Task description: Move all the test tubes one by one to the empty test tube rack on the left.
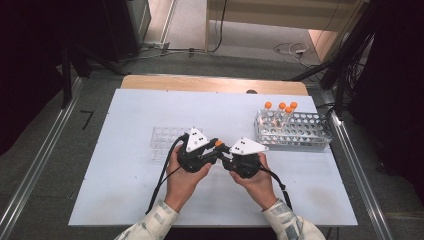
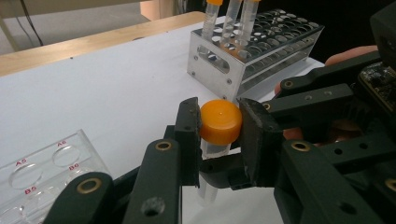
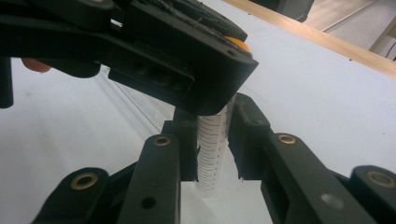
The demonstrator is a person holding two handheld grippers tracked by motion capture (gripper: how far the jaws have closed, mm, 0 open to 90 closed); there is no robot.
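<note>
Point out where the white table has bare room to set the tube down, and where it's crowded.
Bare: the white table left of the person's left hand, and the far strip between the clear well plate and the wooden edge. Crowded: the middle, where both hand-held grippers meet at the orange-capped tube, and right, by the metal rack.

Both hands meet mid-table — left gripper [image 1: 216, 145] and right gripper [image 1: 226, 151] clamped, tips crossing.

Orange cap [image 2: 220, 120] on a clear tube [image 3: 212, 149] printed with black measuring lines. Black grippers, silver metal rack [image 1: 295, 132], white table [image 1: 125, 165], clear plastic tray [image 2: 37, 172] with red labels.
</note>
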